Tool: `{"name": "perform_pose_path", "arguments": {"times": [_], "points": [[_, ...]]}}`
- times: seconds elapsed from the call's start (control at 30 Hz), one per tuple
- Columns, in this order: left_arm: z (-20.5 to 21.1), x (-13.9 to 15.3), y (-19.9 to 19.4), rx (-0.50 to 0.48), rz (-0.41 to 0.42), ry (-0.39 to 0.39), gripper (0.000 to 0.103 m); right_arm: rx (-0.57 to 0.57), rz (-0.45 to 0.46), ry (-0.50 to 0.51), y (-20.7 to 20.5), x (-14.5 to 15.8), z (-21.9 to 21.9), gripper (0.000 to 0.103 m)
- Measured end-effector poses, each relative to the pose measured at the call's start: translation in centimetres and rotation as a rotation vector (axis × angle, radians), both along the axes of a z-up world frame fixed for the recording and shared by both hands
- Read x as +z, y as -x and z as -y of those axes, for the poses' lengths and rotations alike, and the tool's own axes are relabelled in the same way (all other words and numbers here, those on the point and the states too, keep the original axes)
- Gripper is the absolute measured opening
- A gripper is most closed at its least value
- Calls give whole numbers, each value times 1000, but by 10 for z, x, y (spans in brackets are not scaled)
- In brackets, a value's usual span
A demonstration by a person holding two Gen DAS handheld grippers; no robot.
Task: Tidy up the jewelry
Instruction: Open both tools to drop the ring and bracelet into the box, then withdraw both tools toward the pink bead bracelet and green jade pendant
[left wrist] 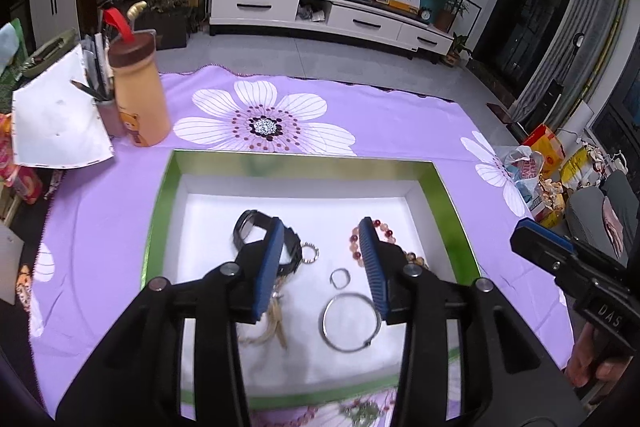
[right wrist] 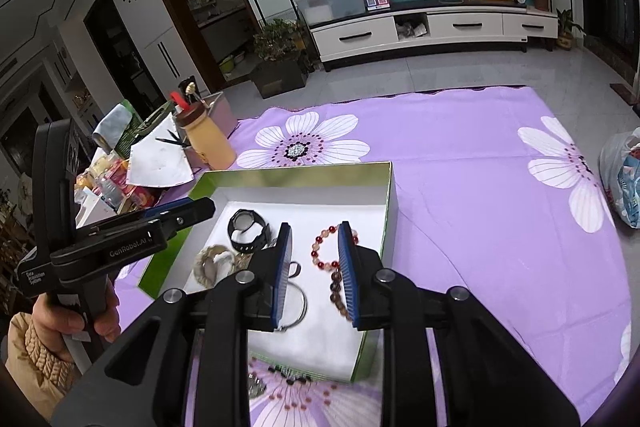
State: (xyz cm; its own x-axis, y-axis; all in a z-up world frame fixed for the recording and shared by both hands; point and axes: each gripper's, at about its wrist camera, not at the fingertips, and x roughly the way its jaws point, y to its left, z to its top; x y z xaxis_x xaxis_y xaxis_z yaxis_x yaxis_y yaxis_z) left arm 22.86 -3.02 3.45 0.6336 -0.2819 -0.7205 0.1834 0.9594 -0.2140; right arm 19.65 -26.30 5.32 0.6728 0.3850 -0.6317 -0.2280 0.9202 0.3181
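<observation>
A green-rimmed white box (left wrist: 304,161) (right wrist: 296,171) lies on a purple flowered cloth. Inside it are a black watch (left wrist: 250,227) (right wrist: 246,225), a silver bangle (left wrist: 352,323) (right wrist: 302,303), a small ring (left wrist: 340,277), a red bead bracelet (right wrist: 322,247), a brown bead bracelet (right wrist: 336,291) and a woven band (right wrist: 212,263). My left gripper (left wrist: 323,225) hangs open over the box's middle with nothing between its pads. My right gripper (right wrist: 315,227) also stands open and empty, above the box's right half. More beads (left wrist: 360,411) lie on the cloth in front of the box.
A yellow bottle (left wrist: 140,99) with a brown lid, a pen cup (left wrist: 108,107) and a white sheet (left wrist: 60,123) stand at the cloth's left. Plastic bags (left wrist: 524,163) sit off the right edge. The cloth's far edge drops to a tiled floor.
</observation>
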Motion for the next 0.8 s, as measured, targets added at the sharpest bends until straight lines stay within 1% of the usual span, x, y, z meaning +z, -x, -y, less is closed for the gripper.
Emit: {"name": "perform_pose_path", "arguments": {"times": [0.1,0.27,0.43,0.7,0.8], "points": [[-6,5,17,2,14,-15,45,9,11,3,17,6,-1,24],[-19,10,49,11,30,-21,47,29,22,5,40,10,-3,24],[-36,12,74,33,33,-19,51,49,18,5,58,9,-8,25],[-63,1,108,79,10,-5,51,69,1,4,80,2,-13,25],[-68,-9,116,92,-10,-7,54,72,-10,0,86,-2,-14,26]]}}
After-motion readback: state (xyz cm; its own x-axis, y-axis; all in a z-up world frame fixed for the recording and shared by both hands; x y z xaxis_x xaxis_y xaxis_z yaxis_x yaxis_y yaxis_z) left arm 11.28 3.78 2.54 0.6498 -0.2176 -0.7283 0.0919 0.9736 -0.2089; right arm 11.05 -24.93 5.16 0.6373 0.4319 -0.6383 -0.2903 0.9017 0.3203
